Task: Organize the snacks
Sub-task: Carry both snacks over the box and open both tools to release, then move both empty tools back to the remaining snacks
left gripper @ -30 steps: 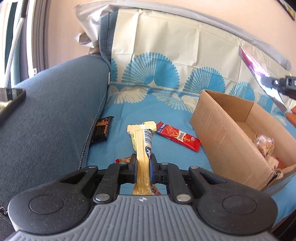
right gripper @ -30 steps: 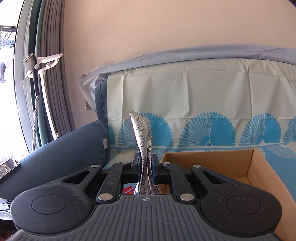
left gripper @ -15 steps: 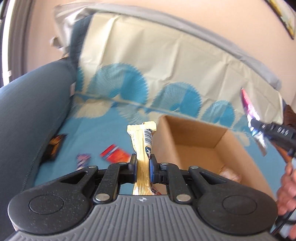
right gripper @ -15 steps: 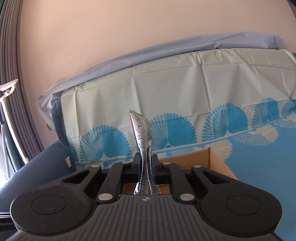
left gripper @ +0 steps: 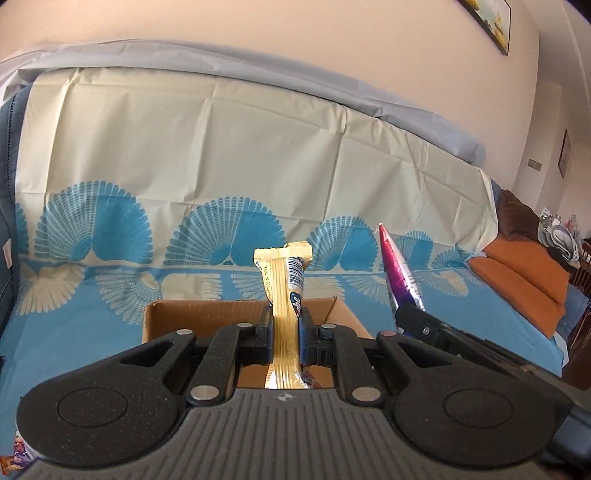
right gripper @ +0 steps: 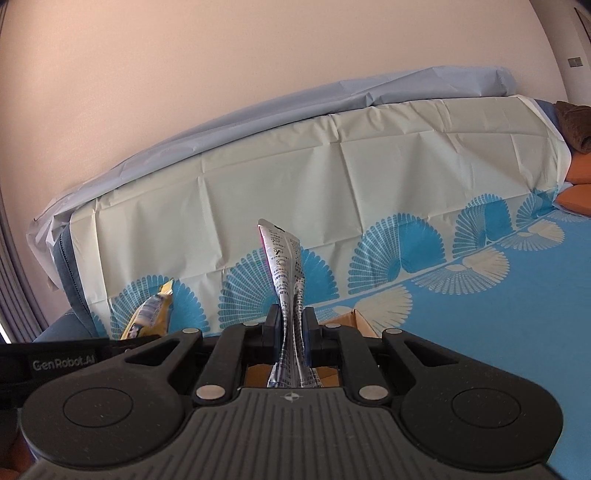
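My left gripper [left gripper: 286, 326] is shut on a yellow snack bar [left gripper: 286, 291] that stands upright between its pads, above the open cardboard box [left gripper: 207, 317]. To its right, my right gripper [left gripper: 402, 317] holds a pink and silver snack packet [left gripper: 397, 273]. In the right wrist view, my right gripper [right gripper: 290, 326] is shut on that silver packet [right gripper: 286, 269], with a corner of the cardboard box [right gripper: 349, 321] just beyond its fingers. The yellow snack bar [right gripper: 151, 314] and the left gripper's black body show at the left. The box's inside is mostly hidden.
The box sits on a sofa under a blue and cream fan-patterned cover [left gripper: 184, 177]. Orange cushions [left gripper: 524, 277] lie at the right end. A snack wrapper [left gripper: 14, 452] peeks in at the bottom left corner. A framed picture [left gripper: 487, 22] hangs on the wall.
My left gripper swung right and up with the yellow bar, from the loose snacks on the seat to above the box. The right gripper with its packet turned and now sits close beside it.
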A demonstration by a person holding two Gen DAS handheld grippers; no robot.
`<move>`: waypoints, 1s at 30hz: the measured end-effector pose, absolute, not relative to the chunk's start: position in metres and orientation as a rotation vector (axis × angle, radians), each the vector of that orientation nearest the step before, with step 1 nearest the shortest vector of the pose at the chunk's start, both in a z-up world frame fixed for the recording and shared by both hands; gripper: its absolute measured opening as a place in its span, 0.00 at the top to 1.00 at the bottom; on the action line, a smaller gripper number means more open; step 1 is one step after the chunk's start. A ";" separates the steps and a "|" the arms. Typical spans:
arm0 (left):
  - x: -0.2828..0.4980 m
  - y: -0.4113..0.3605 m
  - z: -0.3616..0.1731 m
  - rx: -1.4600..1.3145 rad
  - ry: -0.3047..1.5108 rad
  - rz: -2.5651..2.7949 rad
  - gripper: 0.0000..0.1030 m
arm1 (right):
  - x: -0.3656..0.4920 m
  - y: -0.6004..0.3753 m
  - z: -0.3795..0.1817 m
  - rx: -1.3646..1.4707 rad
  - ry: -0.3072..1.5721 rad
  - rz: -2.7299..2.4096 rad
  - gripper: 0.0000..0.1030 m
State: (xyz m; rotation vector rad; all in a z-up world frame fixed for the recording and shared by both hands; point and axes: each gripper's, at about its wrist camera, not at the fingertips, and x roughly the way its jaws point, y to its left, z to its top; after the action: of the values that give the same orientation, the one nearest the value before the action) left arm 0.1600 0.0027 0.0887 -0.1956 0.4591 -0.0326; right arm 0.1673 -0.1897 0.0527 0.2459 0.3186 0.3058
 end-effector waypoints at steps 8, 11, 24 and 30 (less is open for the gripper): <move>0.164 0.001 0.080 -0.197 0.491 0.008 0.31 | 0.170 -0.185 0.047 0.217 0.365 0.244 0.65; 0.147 0.016 0.071 -0.202 0.493 0.032 0.28 | 0.173 -0.184 0.044 0.234 0.389 0.246 0.55; 0.021 0.128 0.052 -0.167 0.380 0.317 0.27 | 0.161 -0.141 0.044 0.144 0.371 0.295 0.51; -0.021 0.201 0.042 -0.275 0.442 0.385 0.69 | 0.145 -0.102 0.044 0.099 0.359 0.370 0.53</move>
State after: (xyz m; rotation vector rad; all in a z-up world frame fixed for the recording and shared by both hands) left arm -0.0210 0.2007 0.0421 -0.2750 0.4424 0.3851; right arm 0.1453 -0.1022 0.0438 0.0995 0.3595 0.3705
